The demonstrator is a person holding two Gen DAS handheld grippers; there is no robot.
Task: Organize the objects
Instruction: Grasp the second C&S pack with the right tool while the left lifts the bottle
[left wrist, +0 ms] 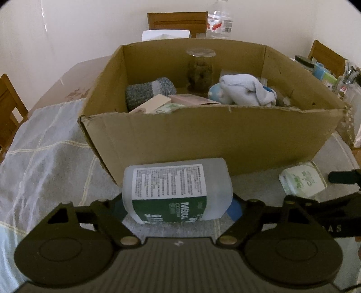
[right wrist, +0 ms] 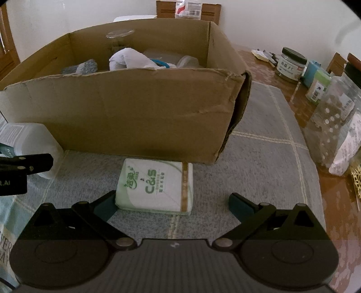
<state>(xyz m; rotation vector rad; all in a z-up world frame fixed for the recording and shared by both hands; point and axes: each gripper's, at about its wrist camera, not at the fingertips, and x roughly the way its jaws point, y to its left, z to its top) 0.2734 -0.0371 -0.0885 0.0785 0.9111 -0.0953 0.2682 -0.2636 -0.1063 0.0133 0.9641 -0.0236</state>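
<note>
My left gripper (left wrist: 178, 208) is shut on a translucent plastic bottle (left wrist: 177, 189) with a green and white label, held just in front of the cardboard box (left wrist: 203, 133). The bottle also shows in the right wrist view (right wrist: 29, 144). The box holds a grey knitted item (left wrist: 149, 90), a white cloth (left wrist: 243, 90), small cartons and a glass jar (left wrist: 200, 69). My right gripper (right wrist: 172, 206) is open around a green and white tissue pack (right wrist: 158, 187) that lies on the grey checked cloth (right wrist: 259, 146) before the box. The pack also shows in the left wrist view (left wrist: 302, 180).
Jars and containers (right wrist: 291, 64) and a dotted plastic bag (right wrist: 334, 126) stand at the right on the wooden table. A water bottle (left wrist: 218, 22) and wooden chairs (left wrist: 178, 21) are behind the box.
</note>
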